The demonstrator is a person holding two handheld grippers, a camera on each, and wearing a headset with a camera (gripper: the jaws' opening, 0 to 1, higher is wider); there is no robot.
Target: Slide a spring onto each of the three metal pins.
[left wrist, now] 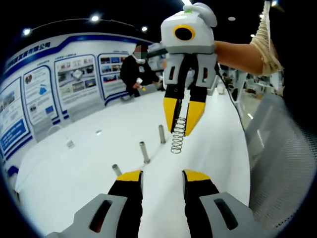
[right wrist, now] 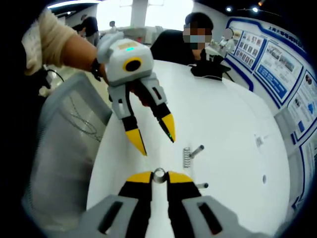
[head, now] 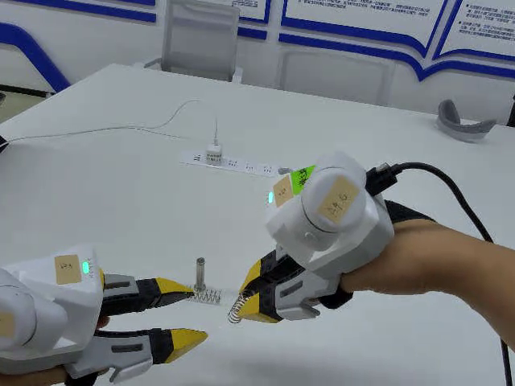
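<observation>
Head view: the right gripper [head: 253, 296] has its jaws clamped on the held spring [head: 236, 310], whose free coils hang below the yellow tips, close to the white surface [head: 121, 185] toward its near edge. The pin [head: 199, 272] stands upright just beside it. A loose spring [head: 208, 296] seems to lie at the pin's foot; I cannot tell if they touch. The left gripper [head: 181, 314] rests low with its jaws apart and empty. Left gripper view: three posts stand in a row, the far pin [left wrist: 162, 134], the middle pin [left wrist: 144, 151] and the near pin [left wrist: 116, 170]. The held spring hangs above and just beyond the far one, gripped by its upper coils. Right gripper view: the spring's round end shows between the closed jaws, and the bore looks open. Judgement for this step: bring the coil axis in line with a pin, set the lowest coil over the pin's top, then lower. Keep the clamp light, since thin wire should deform easily. Materials: the springs are bright, fine, open-coiled wire. The pins are dull grey smooth cylinders with flat tops. The surface is matte and smooth, so a dropped spring may roll.
</observation>
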